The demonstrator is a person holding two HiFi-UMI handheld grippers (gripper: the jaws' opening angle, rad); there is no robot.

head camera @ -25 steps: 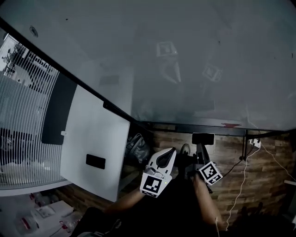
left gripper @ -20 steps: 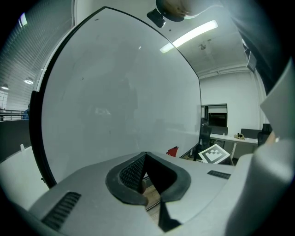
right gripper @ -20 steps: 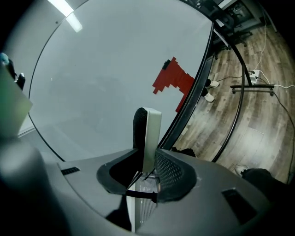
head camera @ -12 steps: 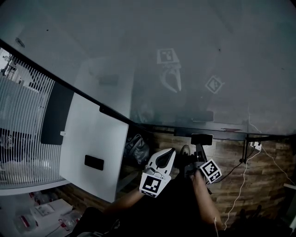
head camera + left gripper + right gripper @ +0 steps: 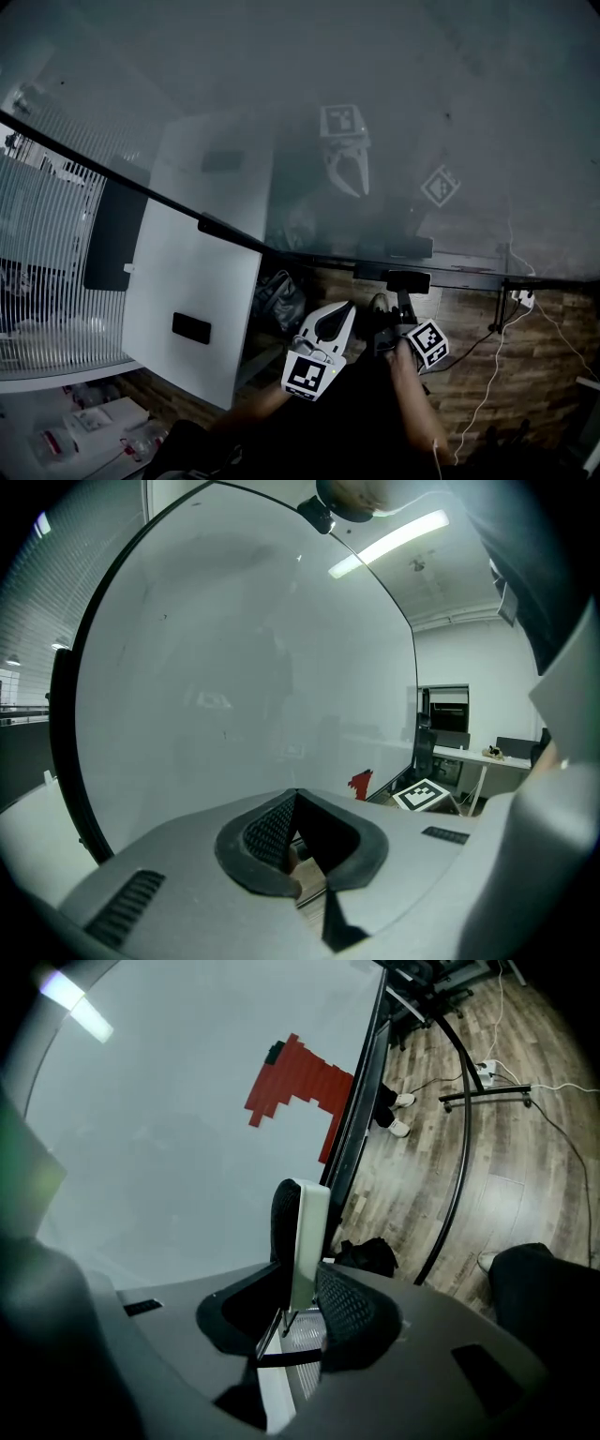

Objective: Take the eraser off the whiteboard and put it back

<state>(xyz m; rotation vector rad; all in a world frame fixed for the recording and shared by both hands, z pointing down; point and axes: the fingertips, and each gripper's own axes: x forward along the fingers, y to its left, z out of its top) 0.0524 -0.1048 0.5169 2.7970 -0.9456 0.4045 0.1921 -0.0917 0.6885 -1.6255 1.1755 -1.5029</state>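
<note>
A large whiteboard (image 5: 375, 75) fills the upper head view. The eraser (image 5: 302, 1237), white-backed with black felt, stands upright between the jaws of my right gripper (image 5: 292, 1297), which is shut on it. In the head view this black gripper (image 5: 405, 305) holds the eraser (image 5: 410, 280) just below the board's lower edge. My white left gripper (image 5: 339, 314) hangs beside it on the left, jaws closed tip to tip with nothing between them (image 5: 296, 799). A red marking (image 5: 295, 1082) shows on the board ahead of the right gripper.
A white panel (image 5: 192, 300) with a dark handle stands at the left, beside slatted blinds (image 5: 47, 234). A dark bag (image 5: 281, 300) lies under the board. Cables (image 5: 487, 375) and a power strip (image 5: 520, 298) lie on the wooden floor at the right.
My right gripper has sunk a little and rolled, still holding the eraser. The left gripper has stayed put. The head view has tilted, so the board fills more of it.
</note>
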